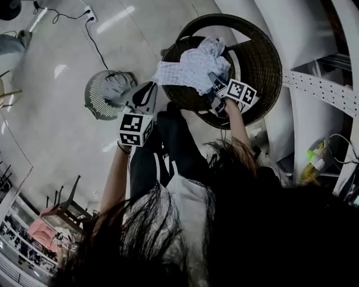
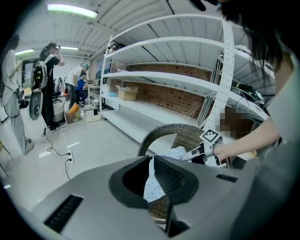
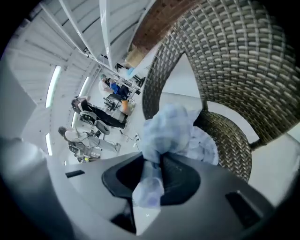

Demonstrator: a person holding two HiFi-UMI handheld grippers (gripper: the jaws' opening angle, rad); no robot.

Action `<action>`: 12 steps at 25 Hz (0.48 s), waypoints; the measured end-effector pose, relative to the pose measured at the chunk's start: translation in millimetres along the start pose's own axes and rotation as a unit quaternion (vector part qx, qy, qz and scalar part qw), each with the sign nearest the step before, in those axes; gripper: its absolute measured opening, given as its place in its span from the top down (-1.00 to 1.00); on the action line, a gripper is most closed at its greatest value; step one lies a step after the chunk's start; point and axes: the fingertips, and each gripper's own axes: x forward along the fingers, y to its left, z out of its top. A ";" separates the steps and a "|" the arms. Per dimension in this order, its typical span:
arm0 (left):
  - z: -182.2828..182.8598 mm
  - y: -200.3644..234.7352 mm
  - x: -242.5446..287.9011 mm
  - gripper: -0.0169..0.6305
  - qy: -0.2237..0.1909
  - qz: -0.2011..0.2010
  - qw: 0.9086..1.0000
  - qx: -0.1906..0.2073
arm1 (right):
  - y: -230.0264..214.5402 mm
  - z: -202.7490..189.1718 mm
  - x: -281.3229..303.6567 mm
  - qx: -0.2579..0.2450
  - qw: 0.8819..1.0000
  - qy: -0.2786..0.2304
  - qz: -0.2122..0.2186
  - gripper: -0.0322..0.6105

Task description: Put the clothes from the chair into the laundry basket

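A light blue checked garment (image 1: 193, 67) hangs lifted over the seat of a dark wicker chair (image 1: 263, 61). My left gripper (image 1: 154, 84) is shut on the garment's left edge, and a strip of the cloth (image 2: 152, 185) is pinched between its jaws. My right gripper (image 1: 217, 85) is shut on the garment's right side. In the right gripper view the cloth (image 3: 168, 131) bunches out of that gripper (image 3: 157, 161) above the chair seat (image 3: 229, 136). A round grey laundry basket (image 1: 92, 98) with cloth inside stands on the floor, left of the chair.
White metal shelving (image 1: 320, 84) runs along the right, close behind the chair. A power strip with a black cable (image 1: 90, 17) lies on the floor beyond the basket. Several people (image 2: 75, 79) stand far off across the room.
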 end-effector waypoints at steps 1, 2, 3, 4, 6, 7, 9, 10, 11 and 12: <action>2.8 1.2 -8.2 0.82 -0.004 0.005 1.000 -0.003 | 11.2 3.0 -7.0 0.001 1.000 -0.005 0.008 0.59; 5.7 1.8 -16.2 0.82 -0.007 0.010 1.000 -0.005 | 22.0 5.0 -14.4 0.002 1.000 -0.008 0.016 0.59; 9.5 1.8 -23.9 0.82 -0.012 0.014 1.000 -0.004 | 32.5 6.6 -21.9 0.004 1.000 -0.010 0.024 0.59; 13.8 1.5 -31.3 0.82 -0.017 0.018 1.000 -0.002 | 42.9 8.0 -28.9 0.005 0.999 -0.010 0.032 0.59; 21.8 1.6 -45.2 0.82 -0.029 0.027 0.999 0.001 | 65.0 10.7 -40.0 0.006 0.999 -0.010 0.049 0.59; 25.4 2.2 -52.1 0.82 -0.035 0.032 0.999 0.001 | 76.8 11.0 -44.0 0.003 0.998 -0.008 0.057 0.59; 33.1 3.8 -65.1 0.82 -0.047 0.042 0.998 -0.004 | 100.1 9.6 -50.4 -0.011 0.997 -0.002 0.071 0.59; 36.8 4.0 -71.1 0.82 -0.054 0.048 0.997 -0.007 | 110.7 8.5 -53.2 -0.021 0.997 0.002 0.076 0.59; 39.9 3.7 -76.7 0.82 -0.060 0.053 0.997 -0.011 | 120.6 7.3 -56.2 -0.031 0.996 0.006 0.081 0.59; 42.5 2.8 -82.1 0.82 -0.066 0.057 0.996 -0.013 | 130.1 6.0 -59.3 -0.039 0.996 0.009 0.086 0.59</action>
